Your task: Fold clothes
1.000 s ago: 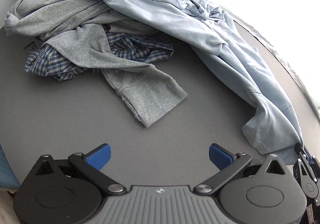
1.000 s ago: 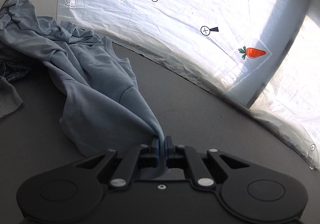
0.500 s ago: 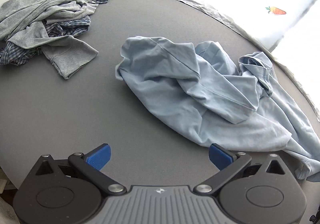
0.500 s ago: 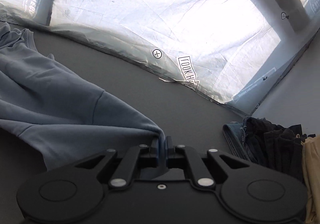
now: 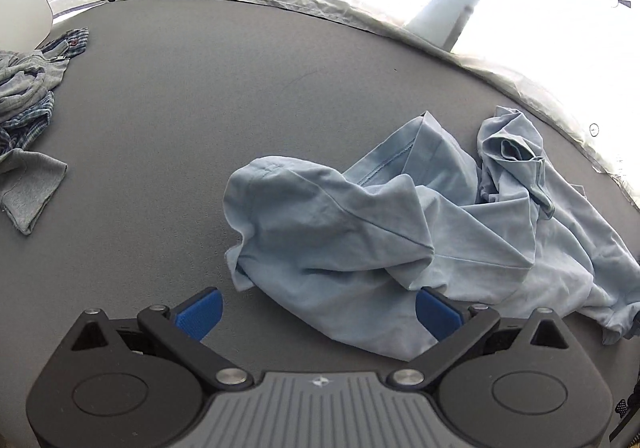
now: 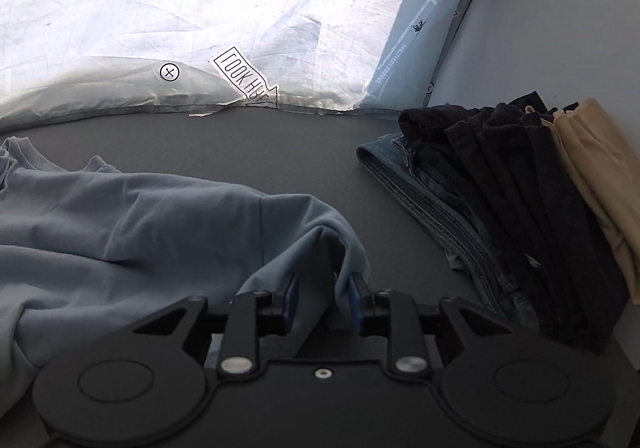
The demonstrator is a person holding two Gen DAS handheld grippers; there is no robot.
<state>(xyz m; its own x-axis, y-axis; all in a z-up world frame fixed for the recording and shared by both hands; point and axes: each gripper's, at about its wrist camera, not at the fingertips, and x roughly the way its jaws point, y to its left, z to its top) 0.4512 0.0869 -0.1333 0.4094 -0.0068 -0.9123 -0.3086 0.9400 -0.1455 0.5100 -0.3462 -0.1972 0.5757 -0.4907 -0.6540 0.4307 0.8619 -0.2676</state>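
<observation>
A light blue shirt point(image 5: 360, 232) lies crumpled on the dark grey table point(image 5: 200, 88), right of centre in the left wrist view. My left gripper point(image 5: 318, 312) hangs open just above it, and the shirt's near edge reaches in between the blue pads point(image 5: 200, 312). In the right wrist view the same shirt point(image 6: 140, 232) spreads to the left. One corner of it drapes loosely between the jaws of my right gripper point(image 6: 322, 300), which are opening. The pads point(image 6: 290, 300) stand apart from the cloth.
A heap of grey and plaid clothes point(image 5: 24, 120) sits at the table's far left. A folded stack of jeans, black and beige garments point(image 6: 520, 208) stands at the right. A bright white printed sheet point(image 6: 200, 8) hangs behind the table's back edge.
The blue shirt was dragged away from the heap and now lies alone on the table. My right jaws, shut on its corner before, have parted. The left gripper followed over the shirt, still open.
</observation>
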